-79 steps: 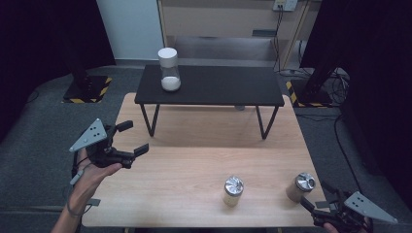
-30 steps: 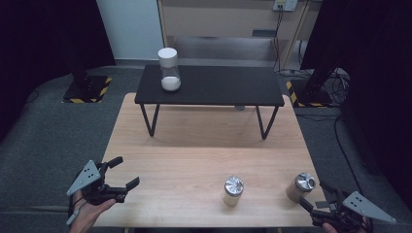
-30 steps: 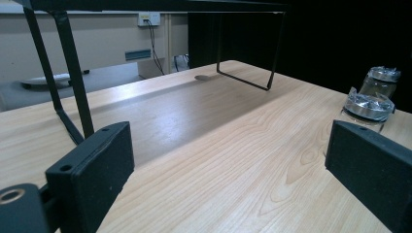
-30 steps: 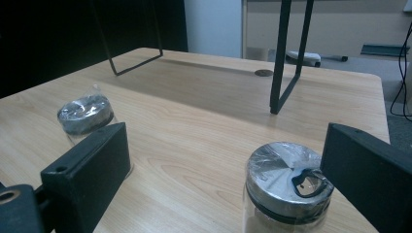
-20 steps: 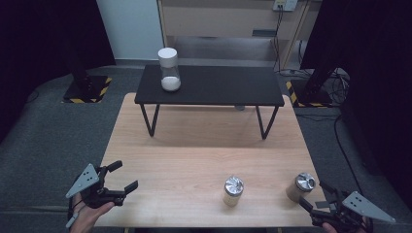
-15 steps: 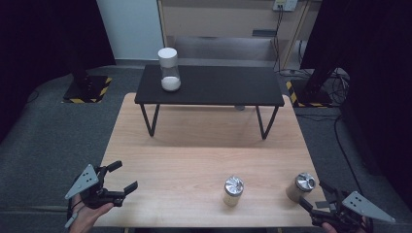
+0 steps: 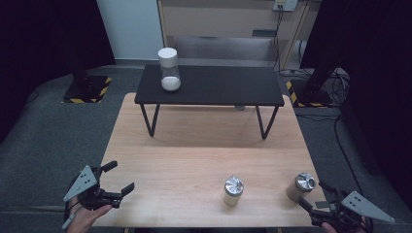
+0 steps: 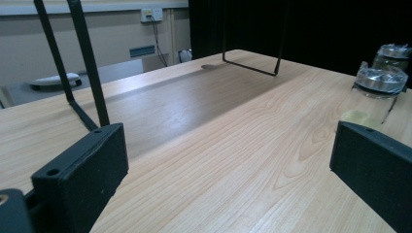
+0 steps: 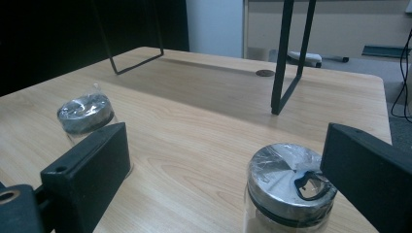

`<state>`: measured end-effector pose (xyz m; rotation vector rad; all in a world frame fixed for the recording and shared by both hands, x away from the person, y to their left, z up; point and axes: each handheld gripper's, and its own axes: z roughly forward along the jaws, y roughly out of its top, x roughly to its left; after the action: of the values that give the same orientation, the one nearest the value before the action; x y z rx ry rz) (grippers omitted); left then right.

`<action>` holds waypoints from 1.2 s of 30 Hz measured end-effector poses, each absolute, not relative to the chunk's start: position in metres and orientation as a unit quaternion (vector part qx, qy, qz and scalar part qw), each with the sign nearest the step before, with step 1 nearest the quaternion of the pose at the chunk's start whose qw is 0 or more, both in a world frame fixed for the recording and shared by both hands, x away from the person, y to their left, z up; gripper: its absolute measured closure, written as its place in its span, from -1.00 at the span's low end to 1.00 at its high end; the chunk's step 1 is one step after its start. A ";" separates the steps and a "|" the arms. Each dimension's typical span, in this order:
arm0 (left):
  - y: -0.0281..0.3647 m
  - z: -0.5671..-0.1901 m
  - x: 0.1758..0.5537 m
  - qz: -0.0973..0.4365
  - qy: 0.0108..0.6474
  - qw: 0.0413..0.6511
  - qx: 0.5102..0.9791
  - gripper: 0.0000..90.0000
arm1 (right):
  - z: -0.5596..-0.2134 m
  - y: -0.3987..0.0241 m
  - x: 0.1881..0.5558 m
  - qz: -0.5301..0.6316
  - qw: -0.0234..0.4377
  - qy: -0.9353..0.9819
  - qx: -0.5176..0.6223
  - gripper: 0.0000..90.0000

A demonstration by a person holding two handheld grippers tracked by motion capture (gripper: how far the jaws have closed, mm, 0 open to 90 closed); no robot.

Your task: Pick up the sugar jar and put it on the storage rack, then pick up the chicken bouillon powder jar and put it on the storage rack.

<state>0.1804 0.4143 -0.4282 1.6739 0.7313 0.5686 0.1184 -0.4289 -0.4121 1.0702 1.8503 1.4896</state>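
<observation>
- Leftmost, the left gripper (image 7: 115, 180) hangs at the near left corner of the wooden surface (image 7: 194, 155), held low in the person's hand (image 7: 85, 216). Its jaws have just been opening and now stand spread wide with nothing between them; the left gripper view looks across bare wood between the two black pads (image 8: 82, 170). Judging by that pose, it is parked ready, not yet committed to any thing.
- Further back and left of centre, a tall jar with a white lid (image 7: 169, 69) stands upright on the black raised shelf (image 7: 209, 86), white powder settled at its bottom. It is well apart from both grippers, so it seems to be out of the work in hand.
- Next, near the front edge and right of the middle, a small jar with a metal lid (image 7: 233, 191) stands upright by itself, free of both grippers. The left gripper view shows it off to its right (image 8: 376, 94), with clear film over the lid.
- Then comes the second metal-lidded jar (image 7: 303, 187), also upright, near the front right corner. Standing close to the edge, it is within easy reach of the right hand.
- Rightmost, the right gripper (image 7: 318, 196) points at this jar from just beside it. Its jaws are released and wide, and the right gripper view shows the jar (image 9: 286, 189) between them but untouched, probably lined up for a grasp around its body.
</observation>
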 end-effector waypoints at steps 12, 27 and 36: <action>0.417 -0.429 0.175 0.260 0.335 0.569 0.705 -1.00 | -0.412 -0.429 0.118 0.551 0.265 0.686 0.395 -0.90; 0.417 -0.429 0.176 0.257 0.332 0.569 0.707 -1.00 | -0.411 -0.428 0.117 0.556 0.264 0.683 0.392 -0.92; 0.417 -0.429 0.177 0.253 0.332 0.569 0.709 -1.00 | -0.407 -0.422 0.123 0.560 0.256 0.688 0.384 -0.96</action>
<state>0.1767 0.4171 -0.4288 1.6641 0.7792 0.5949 0.1229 -0.4223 -0.4067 1.0413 1.8664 1.5206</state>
